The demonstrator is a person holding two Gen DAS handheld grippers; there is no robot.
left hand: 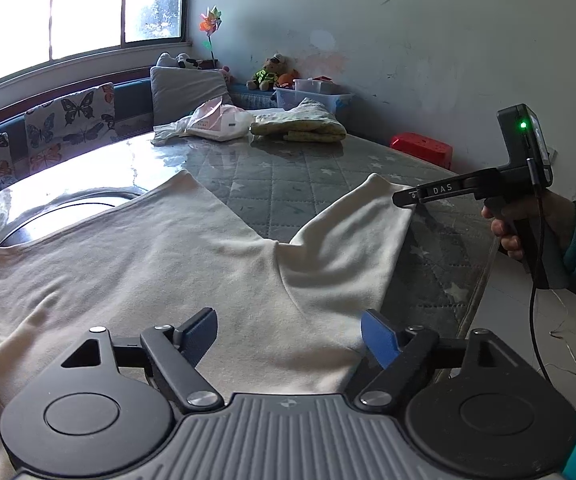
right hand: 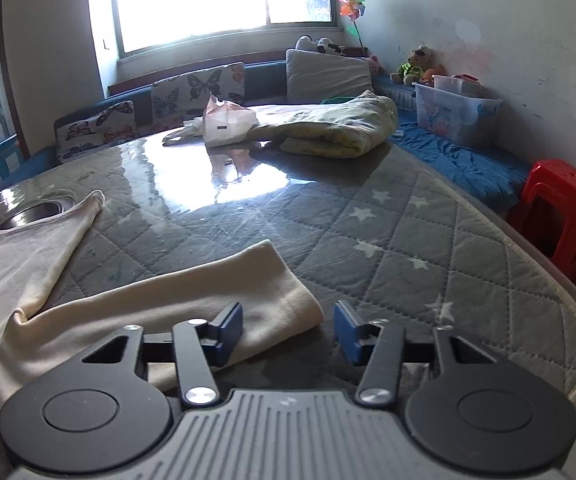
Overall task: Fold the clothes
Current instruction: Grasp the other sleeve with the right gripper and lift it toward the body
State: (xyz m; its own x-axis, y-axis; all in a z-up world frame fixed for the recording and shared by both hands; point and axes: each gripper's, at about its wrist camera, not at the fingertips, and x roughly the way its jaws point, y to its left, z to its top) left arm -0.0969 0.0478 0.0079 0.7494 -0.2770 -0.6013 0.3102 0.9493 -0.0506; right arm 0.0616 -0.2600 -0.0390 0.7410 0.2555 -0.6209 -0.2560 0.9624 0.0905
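Now cream garment (left hand: 160,264) flat under both spread fingers (left hand: 380,340), ungripped.

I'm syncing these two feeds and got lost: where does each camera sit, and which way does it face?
Left wrist: sits on the left gripper, open above the cream garment, facing the window wall; the right gripper and the person's hand show.
Right wrist: sits on the right gripper, open at the garment's right leg end, facing the window.
Shared: garment, quilted table, folded yellow blanket, pinwheel.
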